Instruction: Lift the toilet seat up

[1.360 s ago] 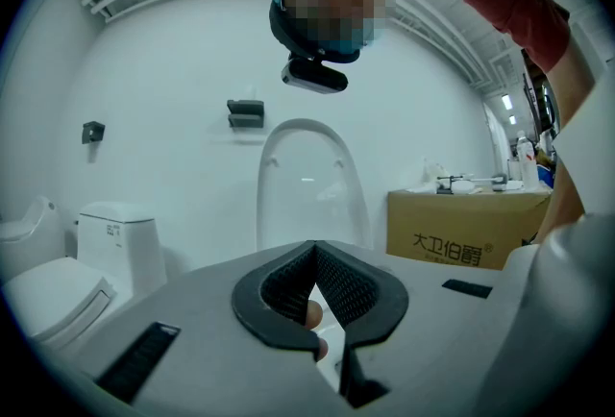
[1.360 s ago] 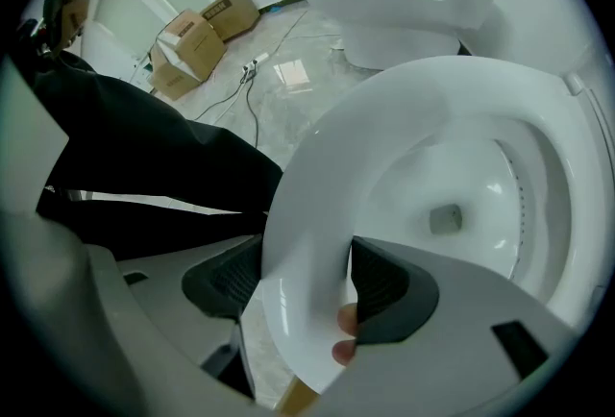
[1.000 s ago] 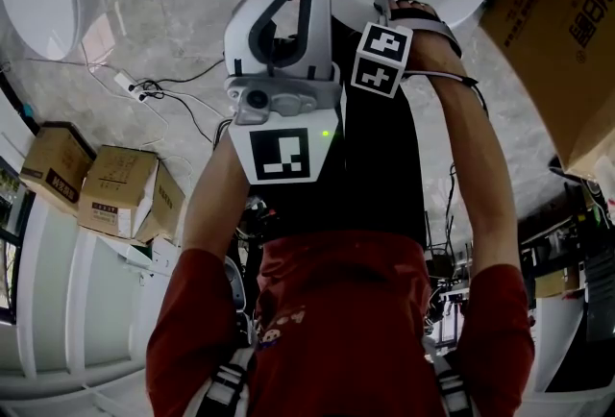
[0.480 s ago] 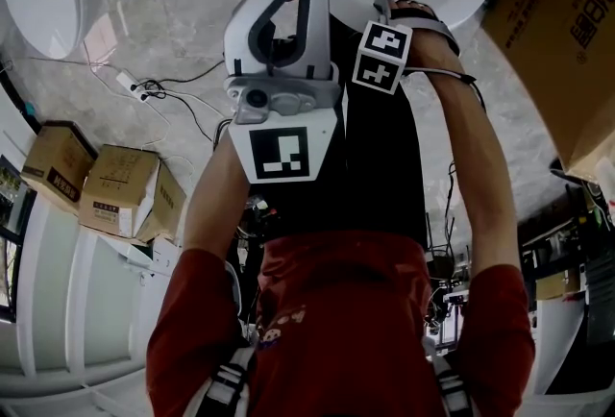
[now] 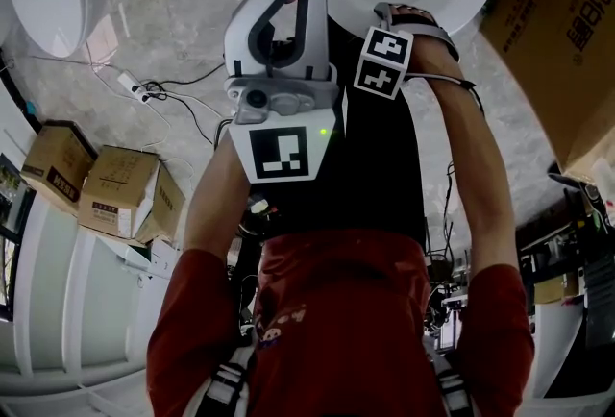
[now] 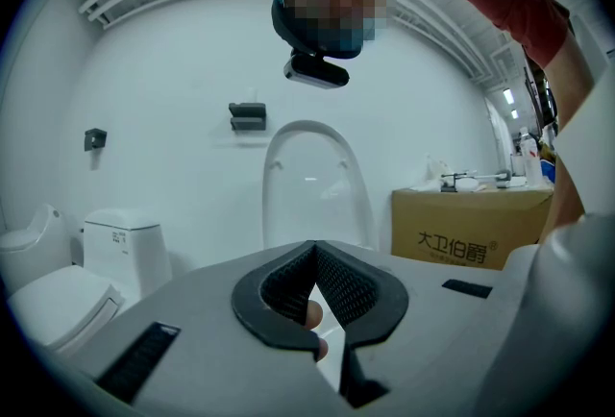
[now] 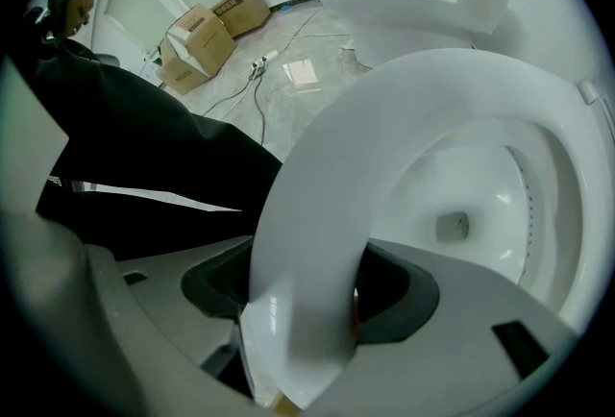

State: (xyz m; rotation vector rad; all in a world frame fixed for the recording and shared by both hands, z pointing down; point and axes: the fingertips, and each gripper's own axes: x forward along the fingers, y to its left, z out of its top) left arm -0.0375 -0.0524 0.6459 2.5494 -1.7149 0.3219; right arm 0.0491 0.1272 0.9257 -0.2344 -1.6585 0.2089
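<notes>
White toilet seat [image 7: 317, 213] pinched by right gripper [image 7: 309, 295] fingers. Hardly moved since before; lift just starting. Left gripper [image 6: 315, 298] fingers pressed together, empty.

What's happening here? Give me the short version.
A person is working with two handheld tongs. The right tongs are clamped on the rim of the white toilet seat, which looks partly raised over the bowl. The left tongs are shut and hold nothing.
</notes>
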